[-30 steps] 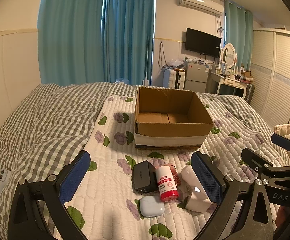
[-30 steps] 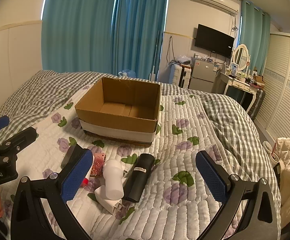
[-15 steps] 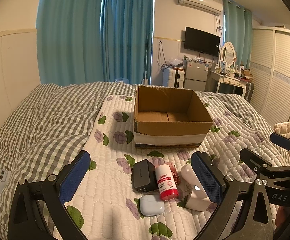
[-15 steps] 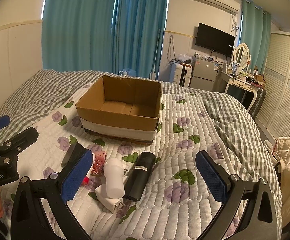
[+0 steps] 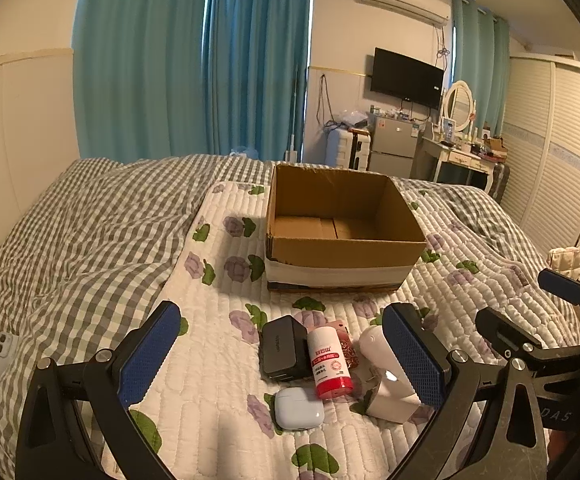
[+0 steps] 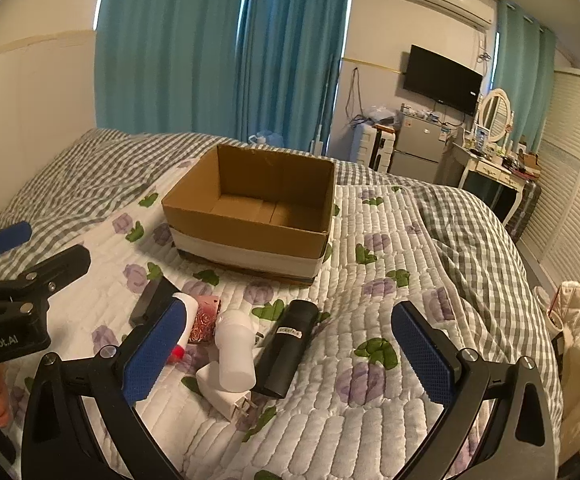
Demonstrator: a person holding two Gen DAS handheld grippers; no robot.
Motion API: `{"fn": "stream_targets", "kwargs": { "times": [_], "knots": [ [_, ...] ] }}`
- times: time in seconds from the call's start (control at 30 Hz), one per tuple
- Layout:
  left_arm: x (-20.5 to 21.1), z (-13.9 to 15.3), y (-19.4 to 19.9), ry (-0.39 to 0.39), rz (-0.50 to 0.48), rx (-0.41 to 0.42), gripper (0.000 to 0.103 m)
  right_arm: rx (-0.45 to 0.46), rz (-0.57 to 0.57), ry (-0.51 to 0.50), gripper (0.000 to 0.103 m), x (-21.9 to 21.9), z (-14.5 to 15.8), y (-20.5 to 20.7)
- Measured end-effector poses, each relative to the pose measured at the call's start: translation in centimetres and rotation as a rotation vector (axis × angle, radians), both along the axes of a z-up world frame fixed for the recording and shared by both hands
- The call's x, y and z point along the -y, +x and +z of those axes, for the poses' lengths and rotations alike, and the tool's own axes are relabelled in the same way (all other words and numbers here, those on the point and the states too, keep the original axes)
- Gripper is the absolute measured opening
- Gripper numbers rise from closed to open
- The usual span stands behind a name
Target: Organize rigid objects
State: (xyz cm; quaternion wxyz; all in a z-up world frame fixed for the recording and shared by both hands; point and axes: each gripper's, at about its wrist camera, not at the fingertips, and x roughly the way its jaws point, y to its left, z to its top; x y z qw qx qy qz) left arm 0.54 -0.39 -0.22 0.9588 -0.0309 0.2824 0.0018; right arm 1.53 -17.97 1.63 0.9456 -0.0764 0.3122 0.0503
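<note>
Rigid objects, a small cluster of household items, are seen lying on the white quilted floral bedspread [image 5: 218,360] just in front of the open brown cardboard box [image 5: 342,252], which appears empty. Nearest the box lies a black rectangular case [image 5: 282,346]; touching it on the side away from the box's left corner is a white cylindrical bottle with a red label and cap [image 5: 328,364], with a small pink patterned item [image 6: 206,316] partly hidden behind it. A white rounded earbud case [image 5: 299,407] rests farther from the box. A white plastic bottle [image 6: 234,348] lies across a white plug adapter [image 6: 222,396], and a black cylindrical tube [image 6: 286,348] lies just beside them.

The left gripper [image 5: 286,360] is held above the cluster with its blue pads spread wide, nothing between them. The right gripper [image 6: 290,352] is likewise spread and empty, framing the black tube.

All items are judged light and stiff. The smooth cylinders may roll or slip on the soft quilt and are best taken across the middle of the body; the earbud case is glossy and rounded, so a squeeze across its flatter faces is advised.
</note>
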Motion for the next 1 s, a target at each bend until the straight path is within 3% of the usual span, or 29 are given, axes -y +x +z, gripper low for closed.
{"fn": "stream_targets", "kwargs": {
  "times": [0.27, 0.47, 0.57, 0.63, 0.77, 0.8, 0.9, 1.0],
  "knots": [
    [-0.7, -0.2, 2.4, 0.025, 0.016, -0.046, 0.103, -0.050, 0.037, -0.018, 0.103, -0.5, -0.6, 1.8],
    [-2.3, -0.6, 5.4, 0.059, 0.057, -0.086, 0.103, -0.177, 0.162, -0.059, 0.100, -2.6, -3.2, 6.0],
    [-2.6, -2.4, 7.0, 0.058, 0.064, -0.170, 0.102, -0.276, 0.211, -0.073, 0.092, -4.1, -5.9, 8.2],
    [-2.4, -4.0, 7.7, 0.075, 0.064, -0.231, 0.101, -0.342, 0.227, -0.086, 0.077, -5.0, -8.0, 9.4],
    [-1.6, -6.4, 8.7, 0.104, 0.048, -0.329, 0.101, -0.467, 0.244, -0.075, 0.070, -5.5, -11.1, 10.6],
    [-1.5, -6.8, 8.7, 0.110, 0.044, -0.341, 0.101, -0.487, 0.253, -0.074, 0.067, -5.5, -11.7, 10.6],
    [-0.9, -7.3, 8.8, 0.122, 0.032, -0.373, 0.101, -0.533, 0.249, -0.071, 0.044, -5.3, -13.1, 10.9],
    [-0.2, -7.3, 8.8, 0.129, 0.014, -0.388, 0.095, -0.507, 0.222, 0.017, 0.044, -3.7, -12.0, 11.0]
  ]
}}
